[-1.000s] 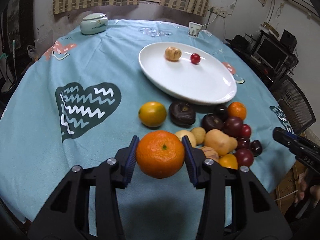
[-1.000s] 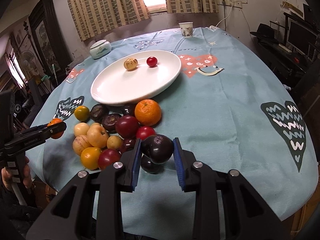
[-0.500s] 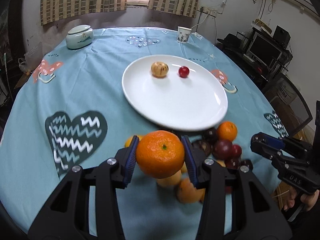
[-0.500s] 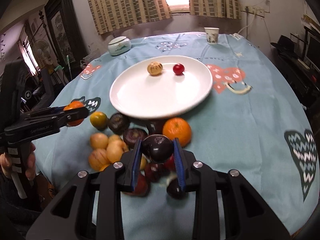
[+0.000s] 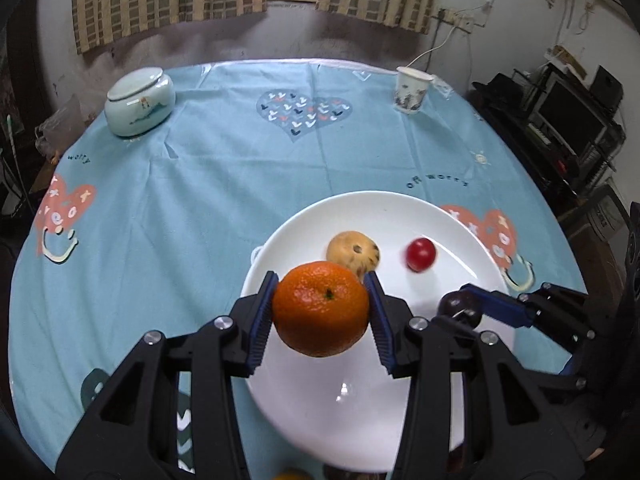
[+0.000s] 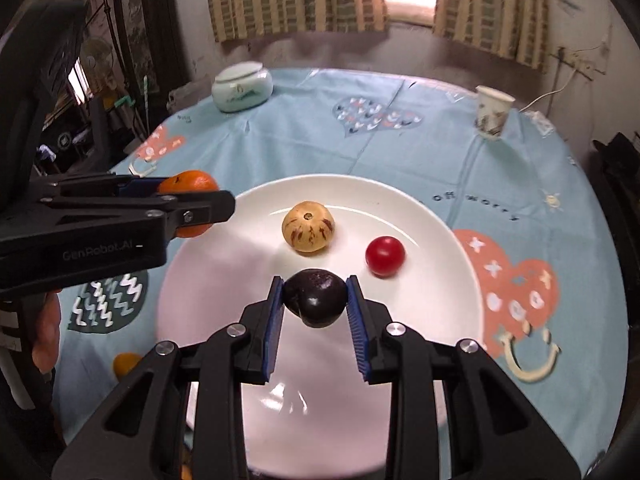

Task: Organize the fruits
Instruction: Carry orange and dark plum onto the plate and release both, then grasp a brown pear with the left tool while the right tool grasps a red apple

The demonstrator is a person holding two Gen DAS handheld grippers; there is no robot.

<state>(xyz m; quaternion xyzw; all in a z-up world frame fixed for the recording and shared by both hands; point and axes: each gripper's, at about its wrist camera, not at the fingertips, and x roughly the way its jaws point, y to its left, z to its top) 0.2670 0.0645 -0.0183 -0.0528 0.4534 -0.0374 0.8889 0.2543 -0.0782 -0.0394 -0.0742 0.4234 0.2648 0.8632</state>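
Note:
My left gripper (image 5: 320, 316) is shut on an orange (image 5: 321, 314) and holds it above the left part of the white plate (image 5: 360, 404). My right gripper (image 6: 315, 300) is shut on a dark plum (image 6: 316, 298) and holds it over the plate's (image 6: 224, 280) middle. On the plate lie a tan speckled fruit (image 6: 308, 228) and a red cherry tomato (image 6: 385, 257); both also show in the left wrist view, the fruit (image 5: 356, 250) and the tomato (image 5: 421, 255). The left gripper with its orange (image 6: 188, 184) shows at the left of the right wrist view.
A pale green lidded jar (image 5: 140, 102) and a paper cup (image 5: 412, 90) stand at the far side of the blue tablecloth (image 5: 200, 200). A yellow-orange fruit (image 6: 126, 364) lies on the cloth near the plate's near-left edge. Most other fruits are hidden below the grippers.
Both grippers have moved forward from the fruit pile to above the plate, still holding the orange and the plum. The fruit pile has dropped out of view.

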